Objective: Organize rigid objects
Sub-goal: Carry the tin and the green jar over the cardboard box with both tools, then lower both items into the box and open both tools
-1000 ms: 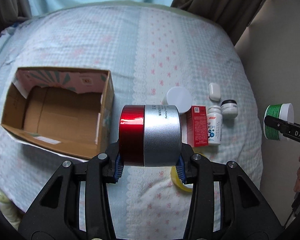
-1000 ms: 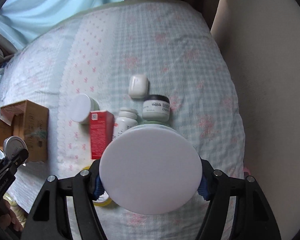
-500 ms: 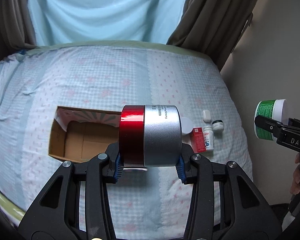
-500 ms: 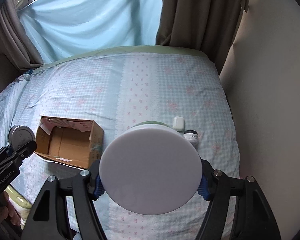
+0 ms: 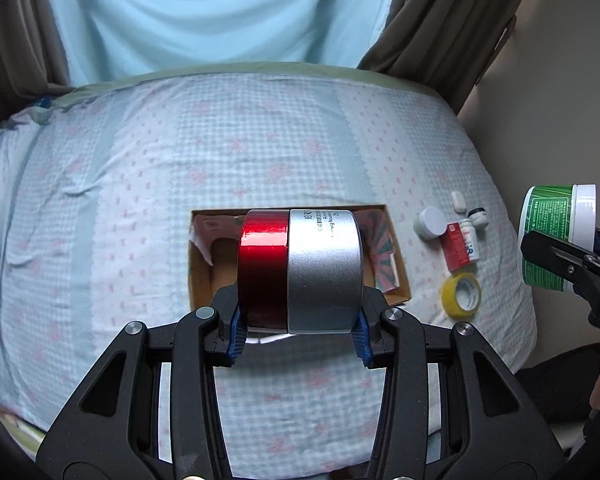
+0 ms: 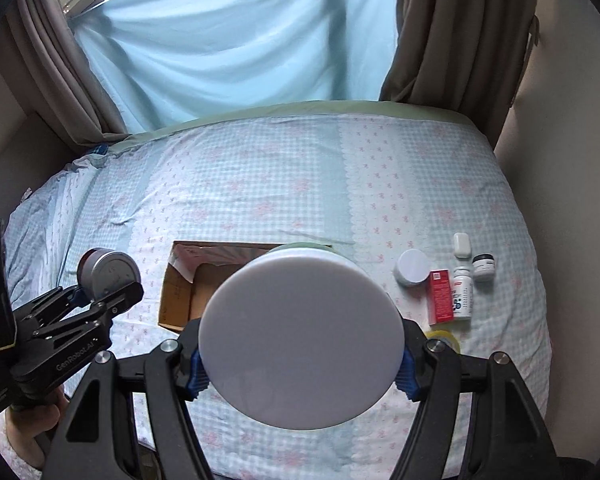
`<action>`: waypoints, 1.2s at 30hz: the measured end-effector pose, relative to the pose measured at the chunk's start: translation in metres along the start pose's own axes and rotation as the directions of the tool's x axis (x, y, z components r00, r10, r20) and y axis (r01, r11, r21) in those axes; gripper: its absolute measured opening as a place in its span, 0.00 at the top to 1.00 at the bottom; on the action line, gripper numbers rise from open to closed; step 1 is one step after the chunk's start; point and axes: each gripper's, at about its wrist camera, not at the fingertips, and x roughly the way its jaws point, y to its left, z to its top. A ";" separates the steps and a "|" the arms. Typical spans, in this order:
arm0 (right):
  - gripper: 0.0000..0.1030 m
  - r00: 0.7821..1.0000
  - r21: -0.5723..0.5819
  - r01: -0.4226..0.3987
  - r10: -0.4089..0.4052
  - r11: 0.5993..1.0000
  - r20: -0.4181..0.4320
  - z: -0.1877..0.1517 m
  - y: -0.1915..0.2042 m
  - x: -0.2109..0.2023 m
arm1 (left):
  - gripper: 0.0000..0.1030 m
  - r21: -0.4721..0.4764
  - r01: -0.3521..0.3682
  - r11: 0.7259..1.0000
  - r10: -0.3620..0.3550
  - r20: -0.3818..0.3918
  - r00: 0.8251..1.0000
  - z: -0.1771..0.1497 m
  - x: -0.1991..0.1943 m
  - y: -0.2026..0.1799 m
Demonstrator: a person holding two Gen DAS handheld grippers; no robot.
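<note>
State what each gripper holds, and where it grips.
Left gripper clamps the red-and-silver jar across its two flat ends. Right gripper clamps the green tub by its sides, white lid toward the camera.

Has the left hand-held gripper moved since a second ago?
Yes. The left hand-held gripper, shut on the red-and-silver jar, has pulled back and up from the bed: the cardboard box looks smaller and now sits behind the jar.

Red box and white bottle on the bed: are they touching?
Touching. The right wrist view shows the red box lying flush against the white bottle, no bedsheet visible between them.
</note>
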 end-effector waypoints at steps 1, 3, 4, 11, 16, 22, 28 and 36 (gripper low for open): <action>0.36 1.000 -0.018 -0.007 0.007 1.000 -0.006 0.000 0.011 0.005 | 0.63 0.003 -0.005 1.000 0.005 -0.011 1.000 0.001 0.006 0.008; 0.36 1.000 -0.058 -0.025 0.024 0.998 -0.017 0.002 0.033 0.018 | 0.63 0.007 -0.014 1.000 0.015 -0.034 0.999 0.004 0.019 0.023; 0.36 0.999 -0.072 -0.035 0.033 0.997 -0.028 0.002 0.044 0.025 | 0.63 0.009 -0.020 1.000 0.020 -0.046 0.999 0.005 0.026 0.030; 0.36 0.989 -0.192 -0.085 0.058 0.978 -0.139 0.001 0.091 0.101 | 0.63 0.057 -0.061 0.996 0.069 -0.136 0.988 0.011 0.089 0.052; 0.36 0.974 -0.260 -0.078 0.018 0.962 -0.226 -0.009 0.089 0.167 | 0.63 0.031 -0.064 0.997 0.069 -0.244 0.967 0.013 0.152 0.063; 0.36 0.947 -0.262 -0.067 -0.021 0.963 -0.320 -0.018 0.069 0.239 | 0.63 0.065 -0.054 0.996 0.074 -0.372 0.925 0.009 0.223 0.055; 0.35 0.926 -0.264 -0.038 -0.066 0.964 -0.373 -0.024 0.053 0.281 | 0.63 0.080 -0.044 0.996 0.075 -0.447 0.892 0.007 0.267 0.051; 0.35 0.914 -0.241 -0.086 -0.019 0.967 -0.405 -0.024 0.048 0.303 | 0.63 0.133 -0.047 0.990 0.104 -0.466 0.879 0.008 0.284 0.044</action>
